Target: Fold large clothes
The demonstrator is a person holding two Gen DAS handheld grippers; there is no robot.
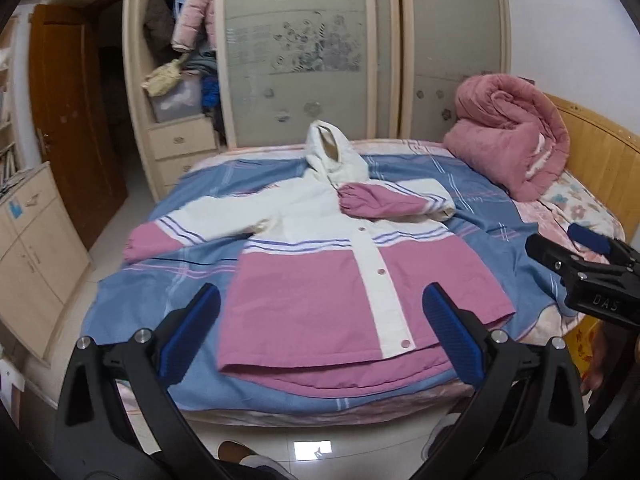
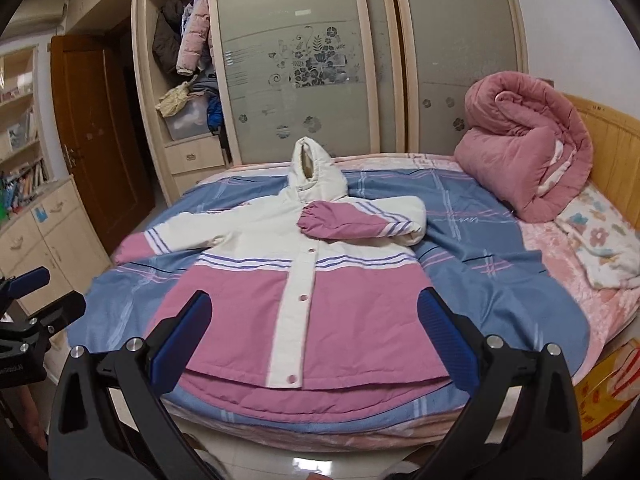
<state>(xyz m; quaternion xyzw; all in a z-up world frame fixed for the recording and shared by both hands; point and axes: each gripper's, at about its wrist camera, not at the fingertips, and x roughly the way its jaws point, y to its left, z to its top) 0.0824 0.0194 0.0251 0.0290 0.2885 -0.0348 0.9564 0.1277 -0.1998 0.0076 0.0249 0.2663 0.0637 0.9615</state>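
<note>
Two blue-padded fingers of the left hand-held gripper (image 1: 320,334) fill the bottom of its own view, spread wide apart with nothing between them. They hover at the foot of a bed (image 1: 132,292), above the hem of a hooded jacket (image 1: 320,280). In the other view the right hand-held gripper (image 2: 314,344) hangs the same way, fingers wide apart and holding nothing, over that hem. Each tool also shows at the edge of the other's view, but only partly: black frame and a bit of blue pad, cut off by the picture border.

The jacket lies flat on its back, snapped shut down a white front strip, hood pointing toward the far wardrobe (image 1: 300,52). Its upper half is white, its lower half pink, with thin purple stripes between. The sleeve on the viewer's right is folded across the chest, pink cuff near the collar. The other sleeve stretches outward on the blue checked sheet (image 1: 400,164); its cuff is blurred in both views.

A rolled pink quilt (image 1: 508,140) sits in the far right corner of the bed, well apart from the jacket. The wardrobe's open section holds hanging clothes and drawers, hard to make out. Below the fingers, tiled floor and what may be shoe tips are mostly hidden.
</note>
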